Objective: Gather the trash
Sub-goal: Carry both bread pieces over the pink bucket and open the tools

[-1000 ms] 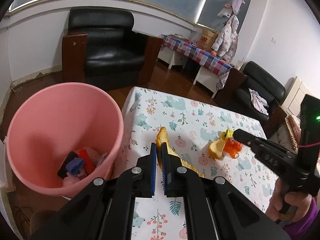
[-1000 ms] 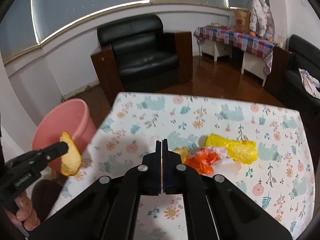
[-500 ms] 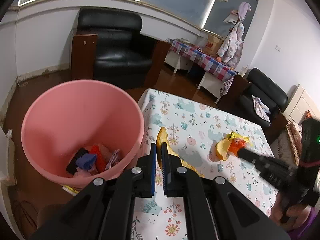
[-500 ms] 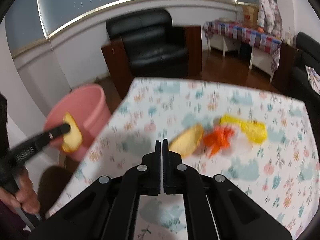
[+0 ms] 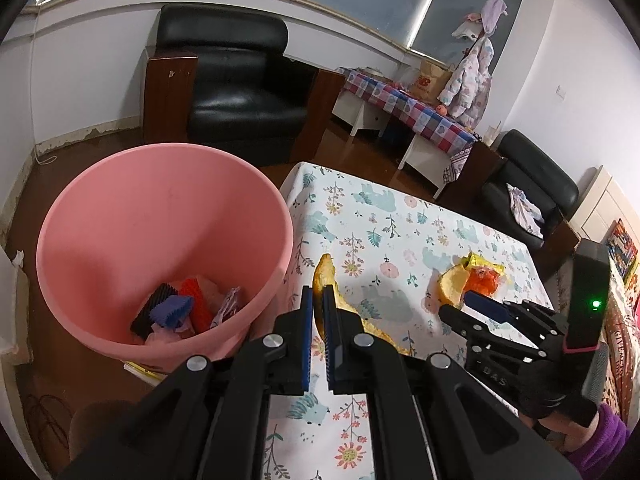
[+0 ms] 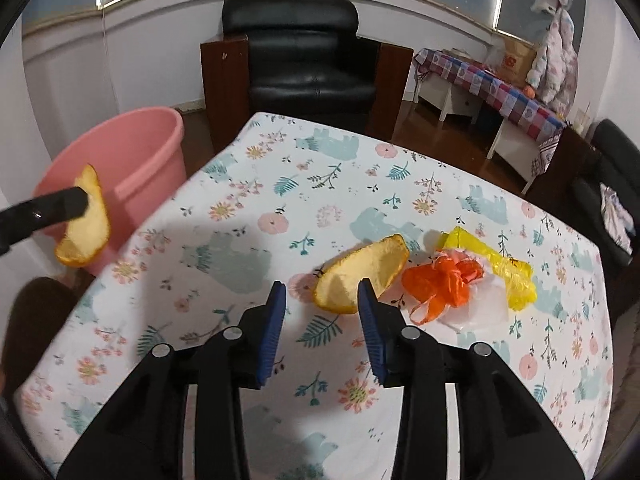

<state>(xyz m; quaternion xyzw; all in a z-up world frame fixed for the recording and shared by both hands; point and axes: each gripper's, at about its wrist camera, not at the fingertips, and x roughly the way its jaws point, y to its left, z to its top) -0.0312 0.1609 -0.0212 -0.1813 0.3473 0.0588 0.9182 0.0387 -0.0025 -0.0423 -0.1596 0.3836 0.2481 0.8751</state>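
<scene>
My left gripper (image 5: 317,304) is shut on a yellow peel slice (image 5: 325,270), held beside the pink bin (image 5: 140,220), which has several scraps at its bottom. In the right wrist view that same slice (image 6: 86,220) hangs at the bin's (image 6: 132,148) near side. My right gripper (image 6: 322,292) hovers low over the floral tablecloth (image 6: 320,184), its jaws opening. A second peel slice (image 6: 362,272) lies with its near end between the fingertips, untouched by the pads. Beside it lie an orange plastic bag (image 6: 444,280), a yellow wrapper (image 6: 504,264) and clear plastic (image 6: 484,304).
The bin stands on the floor off the table's left edge. A black armchair (image 5: 236,80) is behind the table, a checked-cloth side table (image 5: 416,108) at the back right and another black seat (image 5: 528,184) to the right. A purple sleeve (image 5: 596,436) holds the right gripper.
My right gripper has dropped toward the peel on the table, rolled a little, and its jaws have parted from shut. The left gripper still holds its peel beside the bin.
</scene>
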